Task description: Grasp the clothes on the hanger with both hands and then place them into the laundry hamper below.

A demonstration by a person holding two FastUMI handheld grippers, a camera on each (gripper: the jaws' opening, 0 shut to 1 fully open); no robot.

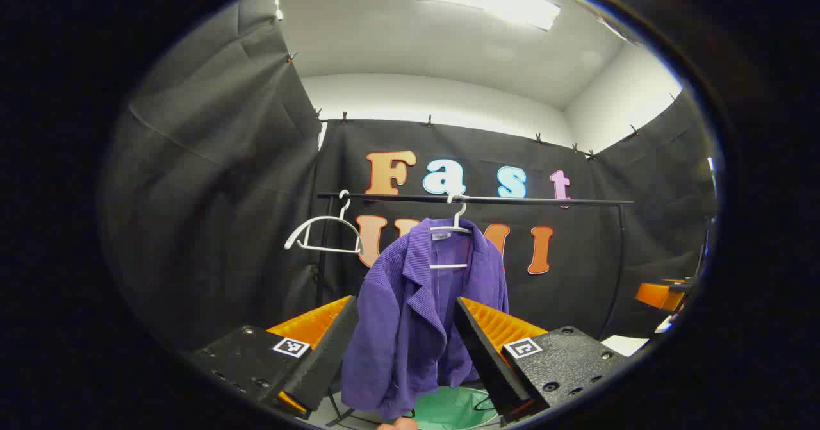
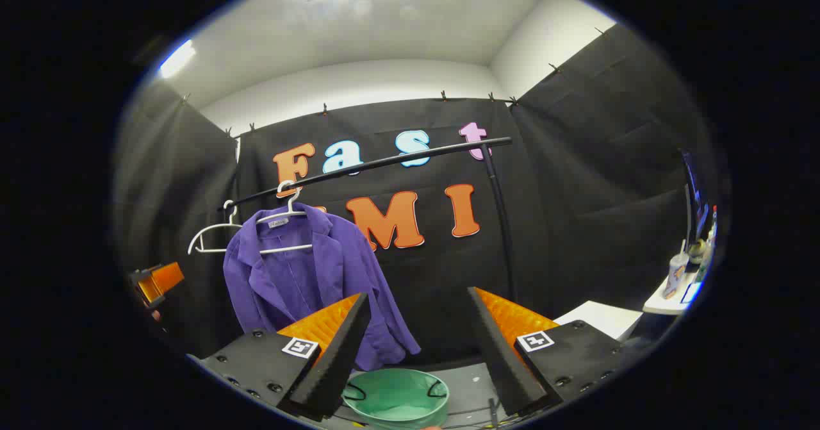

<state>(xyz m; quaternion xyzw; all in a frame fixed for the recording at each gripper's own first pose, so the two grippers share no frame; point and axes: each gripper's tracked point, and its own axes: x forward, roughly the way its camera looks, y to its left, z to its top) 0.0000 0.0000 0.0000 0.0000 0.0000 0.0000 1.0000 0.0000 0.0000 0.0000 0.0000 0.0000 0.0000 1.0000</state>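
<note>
Purple jacket (image 1: 410, 308) on a white hanger (image 1: 453, 241) under the black rail (image 1: 474, 199), above the green hamper (image 2: 396, 396). Left gripper (image 1: 403, 353) and right gripper (image 2: 416, 353): jaws spread wide, gripping nothing.

1. In the left gripper view, the purple jacket (image 1: 410, 314) hides most of the green laundry hamper (image 1: 456, 409) below it; the picture's lower edge cuts the hamper's base.
2. The jacket's collar label (image 1: 441, 236) is too small to read.
3. In the right gripper view, small bottles (image 2: 678, 270) far right of the jacket are too blurred to identify.
</note>
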